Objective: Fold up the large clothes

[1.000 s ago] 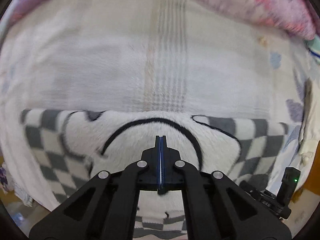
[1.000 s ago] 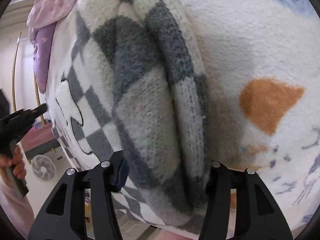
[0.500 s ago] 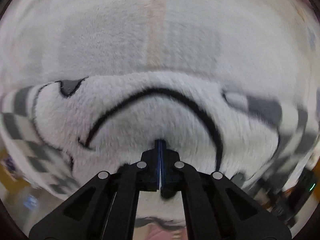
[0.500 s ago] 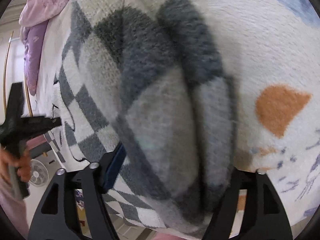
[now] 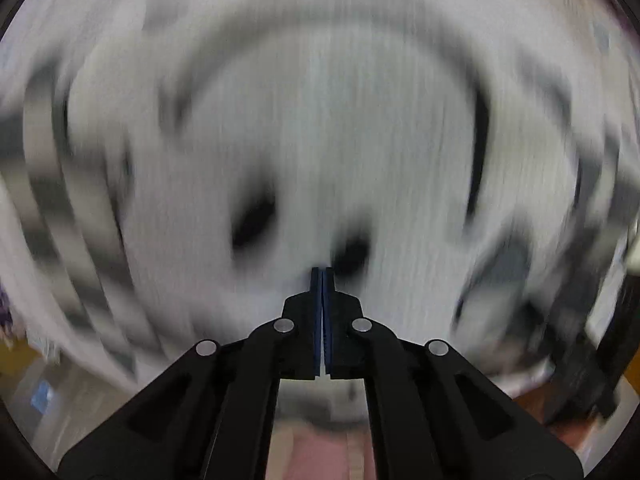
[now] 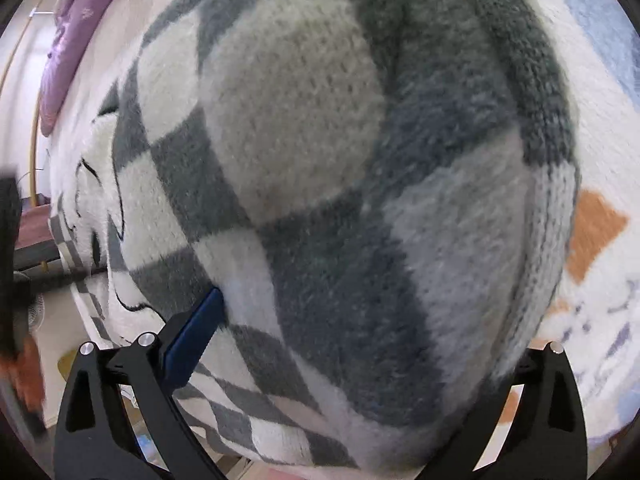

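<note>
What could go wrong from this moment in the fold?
1. The right gripper has its jaws spread wide around a thick bunch of the checkered sweater; if they are not closed first, the bundle may slide out.
2. The left gripper is shut with nothing visible between its pads, and its view is heavily motion-blurred, so it may sweep across the sweater and rumple the fold.

A white bedspread (image 6: 608,240) printed with an orange patch and blue shapes covers the bed at the right of the right wrist view. A purple pillow (image 6: 70,52) lies at the upper left, and a small white fan (image 6: 38,308) stands on the floor at the left edge.
</note>
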Available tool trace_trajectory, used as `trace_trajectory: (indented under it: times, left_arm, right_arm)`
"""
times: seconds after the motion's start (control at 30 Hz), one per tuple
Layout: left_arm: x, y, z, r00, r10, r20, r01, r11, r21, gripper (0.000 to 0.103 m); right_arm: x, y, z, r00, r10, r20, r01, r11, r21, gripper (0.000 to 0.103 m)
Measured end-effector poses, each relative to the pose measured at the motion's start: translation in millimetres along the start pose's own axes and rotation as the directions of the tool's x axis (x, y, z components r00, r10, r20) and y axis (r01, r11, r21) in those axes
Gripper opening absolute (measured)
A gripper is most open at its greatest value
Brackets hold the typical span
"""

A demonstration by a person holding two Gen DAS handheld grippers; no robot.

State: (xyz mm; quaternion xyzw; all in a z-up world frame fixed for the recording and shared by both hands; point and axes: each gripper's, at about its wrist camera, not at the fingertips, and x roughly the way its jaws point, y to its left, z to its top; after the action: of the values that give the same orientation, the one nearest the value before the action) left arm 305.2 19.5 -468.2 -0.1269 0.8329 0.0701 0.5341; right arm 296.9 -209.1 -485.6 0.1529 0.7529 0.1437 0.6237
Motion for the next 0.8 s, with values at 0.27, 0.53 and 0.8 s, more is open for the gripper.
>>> trace_trajectory:
  times: [0.27,0.53,0.8]
  left_arm:
    - [53,3,-91,0.982,0.075,0.173,-0.069,0.997,-0.040,0.000]
    - [37,22,-151,0.957,-0.133,0.257,0.167,0.979,-0.114,0.000]
    - [-98,-17,21,0.902,-0.112,0.417,0.106,0.994,0.038,0.000]
  right_arm:
    - [7,5,-4,1.000,0.018,0.014,-0.016,0.997,-0.081,0.095]
    - [15,11,2,1.000,0.030,0.008,-0.029,0.995,-0.094,0.096]
    - [20,8,-3,0.999,0.045,-0.021,-0.047,0.994,-0.102,0.096]
